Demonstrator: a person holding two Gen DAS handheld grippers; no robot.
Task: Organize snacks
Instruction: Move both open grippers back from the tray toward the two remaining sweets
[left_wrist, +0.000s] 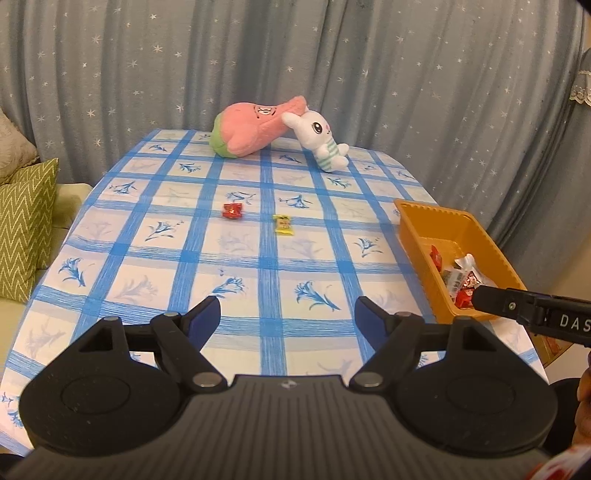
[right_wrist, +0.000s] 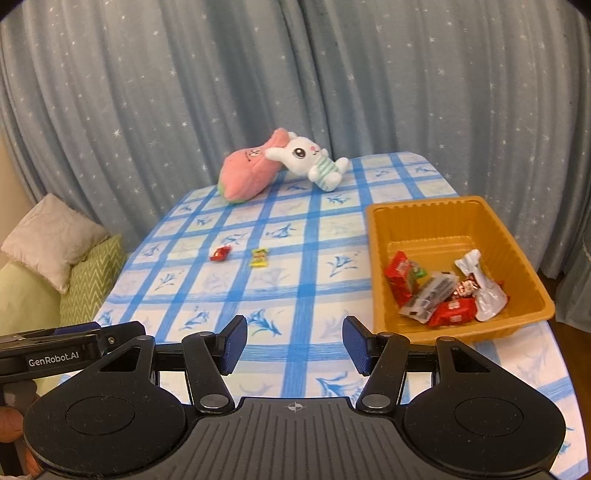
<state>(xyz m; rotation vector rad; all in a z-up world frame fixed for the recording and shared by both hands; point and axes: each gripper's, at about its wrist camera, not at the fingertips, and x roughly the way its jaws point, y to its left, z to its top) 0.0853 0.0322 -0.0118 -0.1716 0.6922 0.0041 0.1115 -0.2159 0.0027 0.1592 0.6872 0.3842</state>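
Observation:
A red-wrapped candy (left_wrist: 232, 211) (right_wrist: 220, 253) and a yellow-wrapped candy (left_wrist: 282, 223) (right_wrist: 259, 257) lie side by side on the blue-checked tablecloth (left_wrist: 236, 258) (right_wrist: 295, 295), mid-table. An orange plastic tray (left_wrist: 413, 221) (right_wrist: 376, 258) at the right holds several wrapped snacks (right_wrist: 439, 291). My left gripper (left_wrist: 288, 319) hovers open over the near part of the table, nothing between its blue pads. My right gripper (right_wrist: 294, 345) is open too and empty, just left of the tray's near corner. Both candies lie well ahead of the two grippers.
A pink plush (left_wrist: 255, 125) (right_wrist: 247, 170) and a white rabbit plush (left_wrist: 321, 140) (right_wrist: 310, 158) lie at the table's far edge before a starred grey curtain (left_wrist: 295, 55). Green and beige cushions (right_wrist: 66, 266) sit on a sofa left of the table. A hand (right_wrist: 11, 424) shows at the lower left.

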